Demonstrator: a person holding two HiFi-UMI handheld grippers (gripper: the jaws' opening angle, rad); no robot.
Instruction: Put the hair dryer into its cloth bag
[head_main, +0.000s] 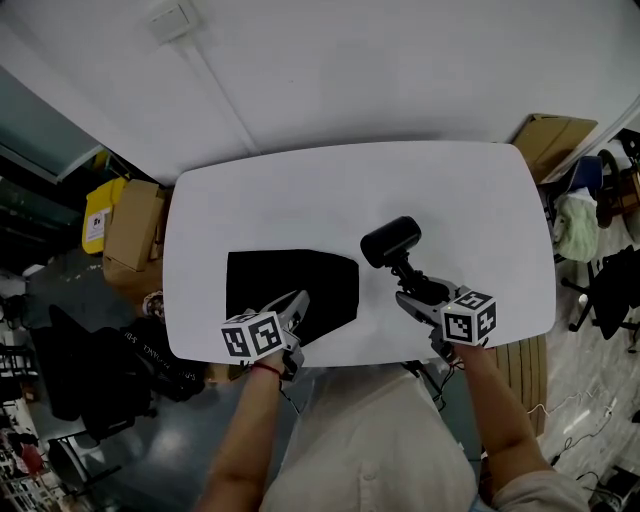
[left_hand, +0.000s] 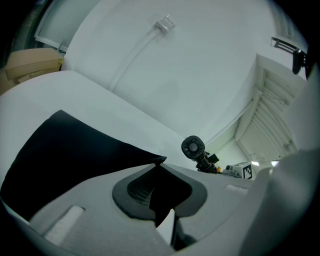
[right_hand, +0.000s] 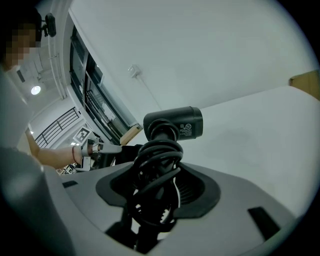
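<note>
Cloth bag: black, lying flat on the white table, left of centre and near the person's edge. Its sides lie pressed together. Whether the pinched edge is its mouth cannot be told from these views.

Hair dryer: black, outside the bag, just to the right of it and apart from it. The barrel is crosswise at the far end and the handle runs back toward the person. A black cord is coiled around the handle. The dryer appears lifted clear of the table top, though the steep head view makes this hard to confirm.

Left gripper: jaws closed together on the bag's near right corner, with black cloth caught between the pads. It is tilted forward and down, tips at table level. The left forearm comes in from the bottom edge, with a red band at the wrist.

Right gripper: jaws spread wide and clamped on the cord-wrapped handle, carrying the dryer. It also points forward and down, angled in toward the bag. The right forearm reaches in from the lower right.

Cardboard boxes stand on the floor beyond the table's left end.
</note>
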